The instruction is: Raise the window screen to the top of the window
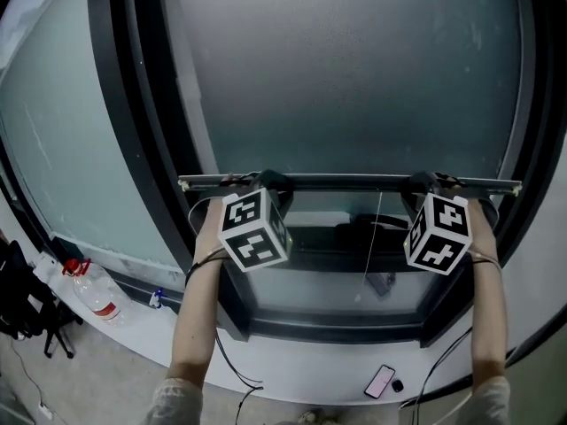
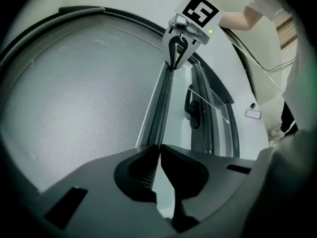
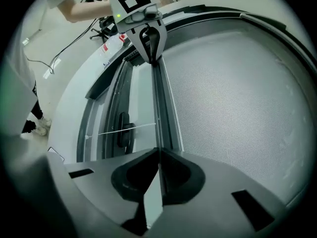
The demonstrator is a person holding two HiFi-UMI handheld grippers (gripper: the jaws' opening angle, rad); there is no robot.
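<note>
Left gripper (image 1: 268, 182) and right gripper (image 1: 423, 182) both pinch the screen bar (image 1: 350, 182) between their fingers. Uneven lifting would probably jam it.

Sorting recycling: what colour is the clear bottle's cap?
The bottle cap is red; the head view shows it best.

A clear plastic bottle (image 1: 91, 295) with a red cap is standing at the left; a phone (image 1: 379, 382) is lying near right on the white sill (image 1: 310, 366).
</note>
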